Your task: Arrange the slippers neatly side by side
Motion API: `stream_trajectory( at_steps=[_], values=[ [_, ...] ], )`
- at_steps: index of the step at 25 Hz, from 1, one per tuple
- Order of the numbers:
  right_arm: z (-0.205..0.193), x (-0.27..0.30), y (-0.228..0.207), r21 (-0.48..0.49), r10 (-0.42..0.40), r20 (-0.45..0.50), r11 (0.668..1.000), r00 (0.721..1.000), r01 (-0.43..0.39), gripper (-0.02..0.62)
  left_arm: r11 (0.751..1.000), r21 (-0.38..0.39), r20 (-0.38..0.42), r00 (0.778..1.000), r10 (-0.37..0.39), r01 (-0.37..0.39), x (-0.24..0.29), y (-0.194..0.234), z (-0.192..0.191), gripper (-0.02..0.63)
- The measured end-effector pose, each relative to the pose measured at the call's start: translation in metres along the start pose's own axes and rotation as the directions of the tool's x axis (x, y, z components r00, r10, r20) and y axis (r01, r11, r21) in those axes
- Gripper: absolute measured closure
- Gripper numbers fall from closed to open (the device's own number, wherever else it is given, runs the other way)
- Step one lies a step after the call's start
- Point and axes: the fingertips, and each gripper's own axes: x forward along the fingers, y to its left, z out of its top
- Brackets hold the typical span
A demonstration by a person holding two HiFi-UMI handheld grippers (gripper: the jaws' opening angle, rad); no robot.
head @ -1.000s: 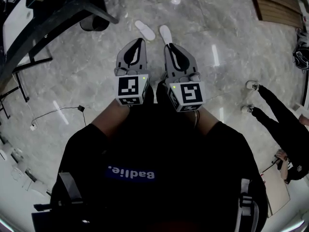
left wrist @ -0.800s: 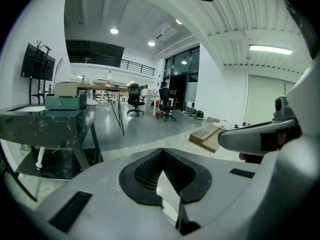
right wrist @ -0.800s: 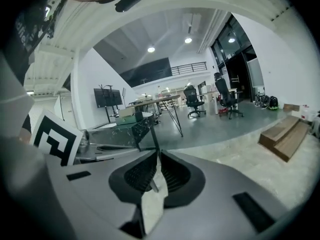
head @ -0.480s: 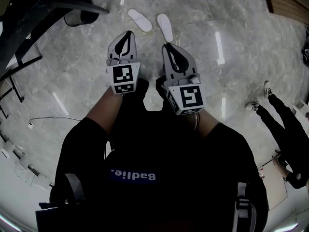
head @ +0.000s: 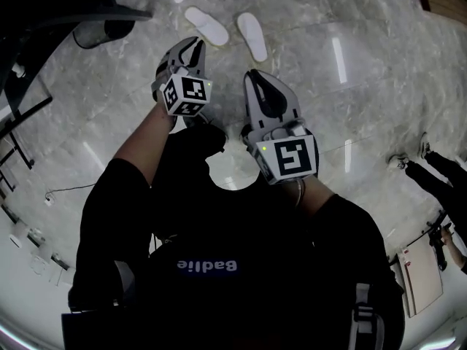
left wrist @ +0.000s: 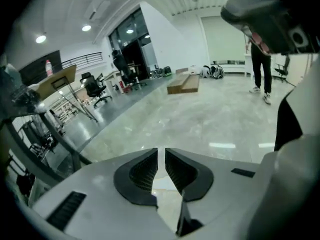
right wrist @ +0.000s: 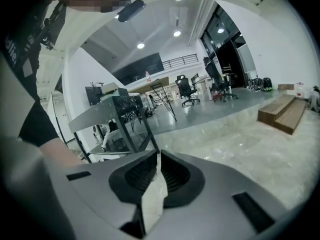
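Two flat white slippers lie apart on the grey marble floor (head: 365, 122), top centre of the head view. The left slipper (head: 206, 25) runs diagonally from upper left to lower right. The right slipper (head: 252, 36) lies nearly vertical, so their lower ends converge. Which ends are the toes is unclear. The left gripper (head: 195, 46), just below them, has just been opening to a narrow, empty slit. The right gripper (head: 252, 75) is closed on nothing.

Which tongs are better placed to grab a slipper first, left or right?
Left, probably. In the head view the left tongs reach lower and almost up to the left slipper, jaws just opening, nothing between them. The right tongs sit higher, short of the right slipper, jaws together.
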Motion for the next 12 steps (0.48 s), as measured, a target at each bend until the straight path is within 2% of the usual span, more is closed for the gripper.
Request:
stream_trajectory(
  at_steps=[3,5,7,10,12],
  values=[
    [-0.029,0.014,-0.007,0.02,0.01,0.036,1.0,0.999,-0.011,0.571,0.984,0.164,-0.045,0.997,-0.061,0.068,0.044,-0.018,-0.034,0.575],
    [-0.05,0.023,-0.015,0.035,0.007,0.04,0.999,0.999,-0.008,0.571,0.954,0.279,-0.079,0.993,-0.091,0.109,0.073,-0.029,-0.056,0.575],
    [-0.071,0.031,-0.022,0.05,0.007,0.042,0.999,0.999,-0.009,0.571,0.912,0.379,-0.127,0.985,-0.116,0.156,0.102,-0.039,-0.081,0.575],
    [-0.097,0.042,-0.029,0.06,0.009,0.054,0.998,0.999,-0.012,0.571,0.849,0.476,-0.224,0.965,-0.137,0.231,0.145,-0.043,-0.126,0.546],
    [-0.112,0.049,-0.032,0.065,0.016,0.067,0.998,0.998,-0.02,0.571,0.794,0.542,-0.278,0.951,-0.137,0.273,0.173,-0.043,-0.152,0.537]
  ],
)
